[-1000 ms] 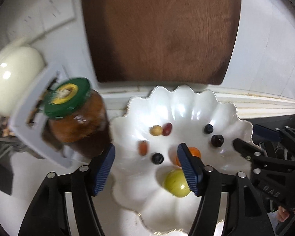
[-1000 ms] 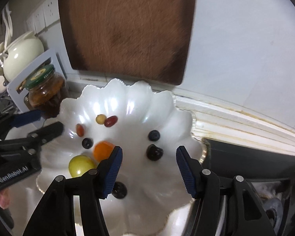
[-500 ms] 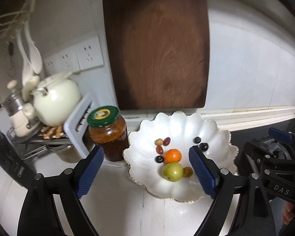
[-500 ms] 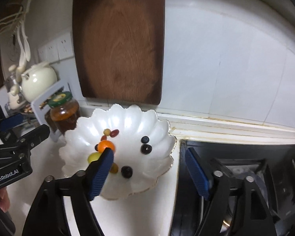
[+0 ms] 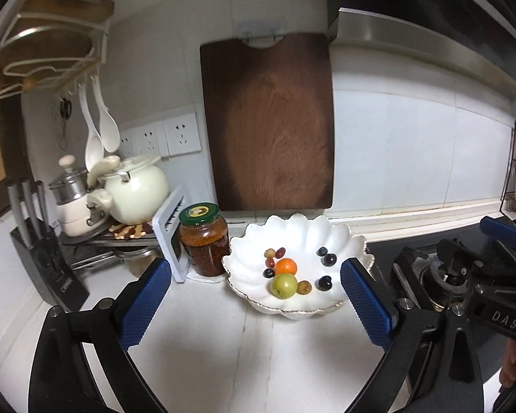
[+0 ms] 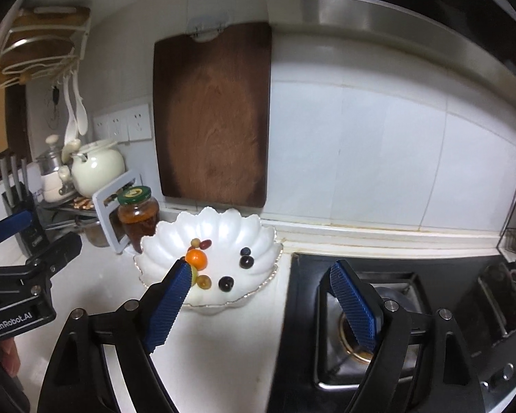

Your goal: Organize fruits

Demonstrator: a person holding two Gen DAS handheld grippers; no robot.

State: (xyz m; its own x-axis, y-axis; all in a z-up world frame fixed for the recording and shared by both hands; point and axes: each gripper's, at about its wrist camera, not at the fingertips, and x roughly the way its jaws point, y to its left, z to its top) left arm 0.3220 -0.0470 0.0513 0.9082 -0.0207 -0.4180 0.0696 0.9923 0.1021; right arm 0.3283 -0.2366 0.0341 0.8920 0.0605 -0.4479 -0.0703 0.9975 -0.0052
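Left tongs (image 5: 256, 292): spread wide, holding nothing; the scalloped white bowl (image 5: 352, 241) sat just ahead, framed between the blue pads (image 5: 144, 301).
Right tongs (image 6: 261, 301): also spread and empty; the bowl lay ahead and to their left, the gas hob (image 6: 378, 327) under their right finger.
Fruit location: all visible fruit rested inside the bowl; none was seen on the white counter (image 5: 240, 351) near either pair of tongs.
Progress: judged near finished, since nothing loose seemed left to gather; at most some regrouping inside the bowl remained.
Count, large fruit: one orange (image 5: 286, 266), one green fruit (image 5: 284, 285) touching it on the near side.
Count, dark berries: four, two beyond the right pad, one nearer, one beside the orange.
Count, small pieces: four, reddish to tan; kind too small to tell.
Bystanders: one jar (image 5: 204, 244) left of the bowl, one hanging cutting board (image 5: 268, 120) beyond it.
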